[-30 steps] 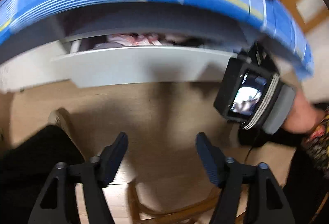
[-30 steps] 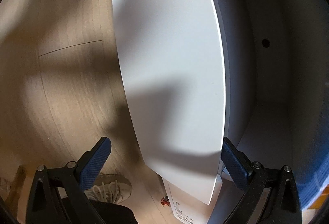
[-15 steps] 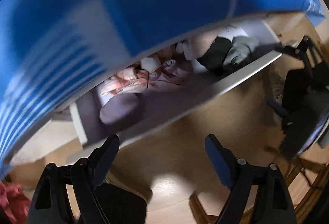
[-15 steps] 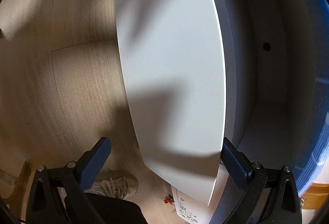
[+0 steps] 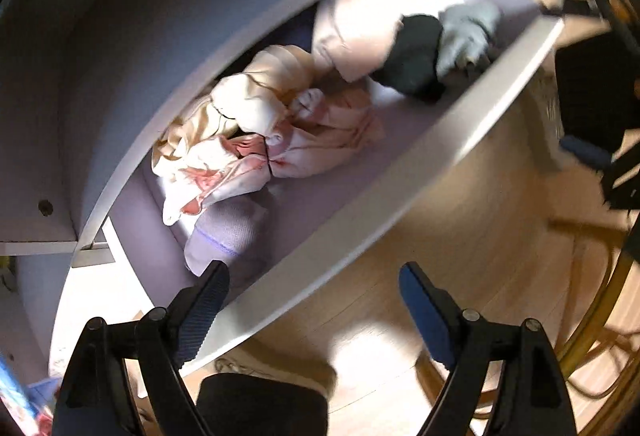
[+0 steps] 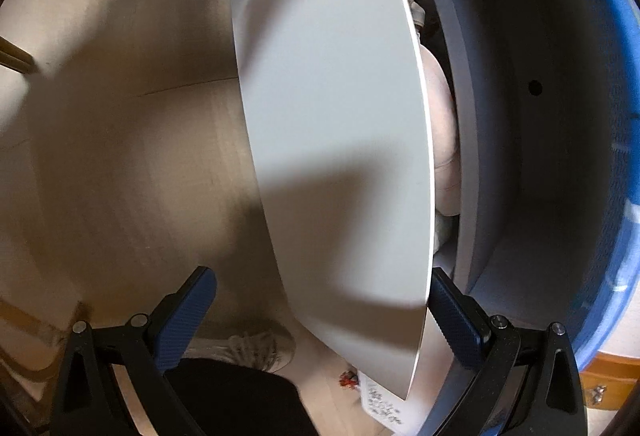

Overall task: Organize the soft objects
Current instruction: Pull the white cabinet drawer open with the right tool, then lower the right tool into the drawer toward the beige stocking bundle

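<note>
Several soft clothes [image 5: 272,139] already lie mid-frame in the open drawer [image 5: 400,191], while the left gripper [image 5: 312,312], jaws just widened, hovers empty.

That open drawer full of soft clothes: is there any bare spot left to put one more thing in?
Yes. A bare strip of drawer floor runs along the drawer front panel, between it and the crumpled pink cloth. The back is crowded: beige bundle, black item, grey item, lilac roll.
</note>
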Motion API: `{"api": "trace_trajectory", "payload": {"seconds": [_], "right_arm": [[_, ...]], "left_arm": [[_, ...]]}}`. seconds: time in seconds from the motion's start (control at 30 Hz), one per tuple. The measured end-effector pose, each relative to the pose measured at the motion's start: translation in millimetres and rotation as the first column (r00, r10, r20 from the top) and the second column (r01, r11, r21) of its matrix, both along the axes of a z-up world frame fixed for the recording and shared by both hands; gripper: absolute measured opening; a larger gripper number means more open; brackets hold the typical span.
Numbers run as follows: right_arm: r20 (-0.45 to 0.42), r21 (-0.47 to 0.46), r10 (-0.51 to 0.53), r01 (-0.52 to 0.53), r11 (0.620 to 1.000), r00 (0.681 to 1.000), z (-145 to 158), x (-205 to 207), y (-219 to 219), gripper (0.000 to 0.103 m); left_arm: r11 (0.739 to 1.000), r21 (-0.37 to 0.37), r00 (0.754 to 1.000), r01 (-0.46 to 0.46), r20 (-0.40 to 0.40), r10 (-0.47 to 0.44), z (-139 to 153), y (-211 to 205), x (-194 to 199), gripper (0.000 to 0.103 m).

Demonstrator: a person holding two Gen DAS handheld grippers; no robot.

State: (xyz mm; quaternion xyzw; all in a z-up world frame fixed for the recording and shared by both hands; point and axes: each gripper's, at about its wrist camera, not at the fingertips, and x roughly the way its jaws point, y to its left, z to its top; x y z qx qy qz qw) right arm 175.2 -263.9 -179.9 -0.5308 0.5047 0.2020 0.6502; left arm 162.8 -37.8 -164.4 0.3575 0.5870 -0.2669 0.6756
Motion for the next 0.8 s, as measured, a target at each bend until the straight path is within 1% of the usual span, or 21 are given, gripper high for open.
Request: {"api": "trace_trajectory", "payload": {"seconds": [0.1, 0.2, 0.3, 0.37, 0.43, 0.57, 0.63, 0.67, 0.7, 0.73, 0.77, 0.8], "right_arm": [[-0.039, 0.024, -0.023, 0.024, 0.999, 0.999, 7, -5, 1, 0.103], [-0.08, 0.06, -0.061, 0.065, 0.996, 0.995, 17, -8, 3, 0.103], [-0.124, 0.09, -0.075, 0.086, 0.992, 0.989, 21, -15, 5, 0.103], [-0.151, 0.093, -0.068, 0.083, 0.992, 0.986, 24, -23, 7, 0.103], [-0.175, 0.088, -0.047, 0.063, 0.994, 0.983, 27, -32, 10, 0.103], [-0.221, 0.101, 0.0, 0.023, 0.995, 0.975, 30, -46, 14, 0.103], [-0.251, 0.164, 0.03, 0.012, 0.986, 0.968, 38, -50, 17, 0.103], [-0.244, 0.21, 0.05, 0.003, 0.978, 0.968, 47, -52, 19, 0.103], [-0.227, 0.231, 0.058, -0.005, 0.973, 0.972, 55, -51, 21, 0.103], [-0.204, 0.253, 0.057, -0.004, 0.967, 0.977, 63, -50, 22, 0.103], [-0.197, 0.267, 0.051, 0.004, 0.964, 0.979, 64, -49, 19, 0.103], [-0.196, 0.289, 0.036, 0.023, 0.957, 0.98, 72, -47, 20, 0.103]], "left_arm": [[1.0, 0.016, 1.0, 0.023, 0.003, -0.023, -4, -3, -8, 0.091], [1.0, 0.013, 1.0, 0.01, -0.015, -0.01, -3, -3, -13, 0.094], [0.999, 0.021, 0.999, 0.029, -0.042, -0.028, 1, -2, -14, 0.096], [0.998, 0.031, 0.998, 0.048, -0.053, -0.046, 0, -5, -10, 0.096], [0.997, 0.04, 0.996, 0.068, -0.067, -0.065, -8, -17, 0, 0.096], [0.997, 0.03, 0.992, 0.076, -0.102, -0.073, -7, -22, 7, 0.096], [0.995, 0.033, 0.99, 0.089, -0.114, -0.085, -7, -21, 10, 0.096], [0.994, 0.04, 0.988, 0.104, -0.116, -0.099, -7, -22, 11, 0.096], [0.993, 0.044, 0.987, 0.113, -0.119, -0.107, -9, -22, 12, 0.097], [0.991, 0.048, 0.985, 0.121, -0.126, -0.114, -9, -23, 13, 0.098], [0.991, 0.049, 0.984, 0.123, -0.132, -0.115, -8, -25, 14, 0.099], [0.991, 0.049, 0.983, 0.124, -0.142, -0.116, -8, -27, 17, 0.1]]}}
